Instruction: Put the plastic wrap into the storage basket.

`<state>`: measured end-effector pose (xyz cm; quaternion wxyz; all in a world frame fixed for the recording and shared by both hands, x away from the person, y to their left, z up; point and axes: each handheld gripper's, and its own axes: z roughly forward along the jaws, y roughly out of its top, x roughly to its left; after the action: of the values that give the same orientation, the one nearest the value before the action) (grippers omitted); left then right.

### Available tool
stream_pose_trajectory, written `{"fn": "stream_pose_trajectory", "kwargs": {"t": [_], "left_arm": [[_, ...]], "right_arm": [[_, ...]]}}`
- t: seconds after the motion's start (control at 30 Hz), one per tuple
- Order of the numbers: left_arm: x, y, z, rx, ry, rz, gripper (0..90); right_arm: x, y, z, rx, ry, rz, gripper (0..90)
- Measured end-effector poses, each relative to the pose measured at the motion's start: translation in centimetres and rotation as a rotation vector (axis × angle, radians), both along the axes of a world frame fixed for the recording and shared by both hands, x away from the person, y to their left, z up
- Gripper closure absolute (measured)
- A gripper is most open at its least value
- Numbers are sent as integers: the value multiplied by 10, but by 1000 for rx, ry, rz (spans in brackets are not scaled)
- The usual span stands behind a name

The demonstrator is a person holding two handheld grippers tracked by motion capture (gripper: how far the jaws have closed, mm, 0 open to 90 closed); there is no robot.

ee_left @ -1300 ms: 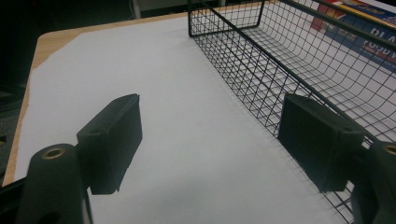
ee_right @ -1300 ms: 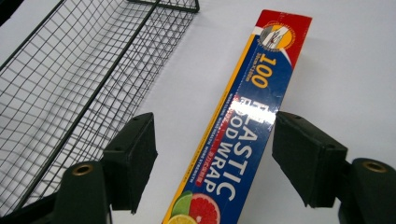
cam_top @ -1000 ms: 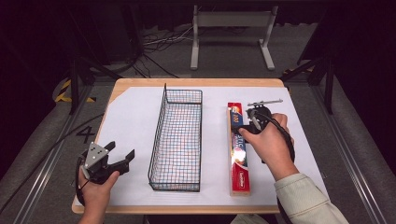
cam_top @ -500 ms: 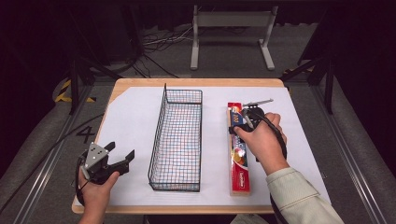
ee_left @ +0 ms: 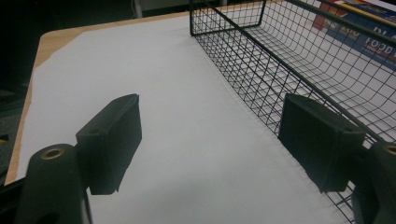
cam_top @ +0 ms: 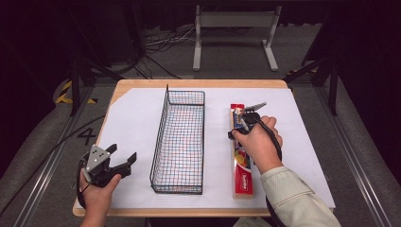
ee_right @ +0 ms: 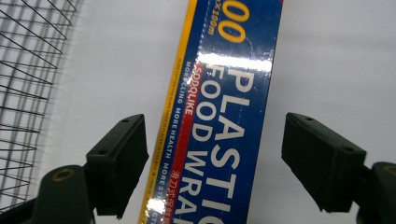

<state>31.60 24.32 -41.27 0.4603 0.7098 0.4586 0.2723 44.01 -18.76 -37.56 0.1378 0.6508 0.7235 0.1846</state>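
A long plastic-wrap box (cam_top: 242,166) in red, blue and yellow lies lengthwise on the white sheet, right of a black wire basket (cam_top: 182,137). My right gripper (cam_top: 242,122) hovers over the box's far half, open, its jaws standing either side of the box (ee_right: 219,116) without touching it. My left gripper (cam_top: 124,157) rests near the table's front left corner, open, with nothing between its jaws. In the left gripper view the basket (ee_left: 299,60) runs along the right, close beside the right jaw, and part of the box (ee_left: 369,28) shows beyond it.
The white sheet (cam_top: 137,123) covers most of a wooden table (cam_top: 142,85). A metal stand (cam_top: 234,33) and cables lie on the dark floor behind. Bare sheet stretches left of the basket and right of the box.
My right gripper has shifted left and lowered over the box, from beside its right edge to straddling it. The left gripper has stayed still.
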Motion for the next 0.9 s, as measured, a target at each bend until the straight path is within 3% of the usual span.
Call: {"fn": "stream_pose_trajectory", "kwargs": {"t": [0.1, 0.33, 0.63, 0.9], "left_arm": [[0, 0, 0, 3, 5, -4, 221], [1, -1, -1, 7, 1, -4, 226], [1, 0, -1, 6, 5, -5, 225], [1, 0, -2, 7, 5, -6, 223]], "right_arm": [[2, 0, -6, 19, 28, 5, 228], [5, 2, -15, 8, 82, -11, 245], [9, 11, -22, -30, 137, -3, 269], [11, 14, -28, -50, 196, -56, 349]]}}
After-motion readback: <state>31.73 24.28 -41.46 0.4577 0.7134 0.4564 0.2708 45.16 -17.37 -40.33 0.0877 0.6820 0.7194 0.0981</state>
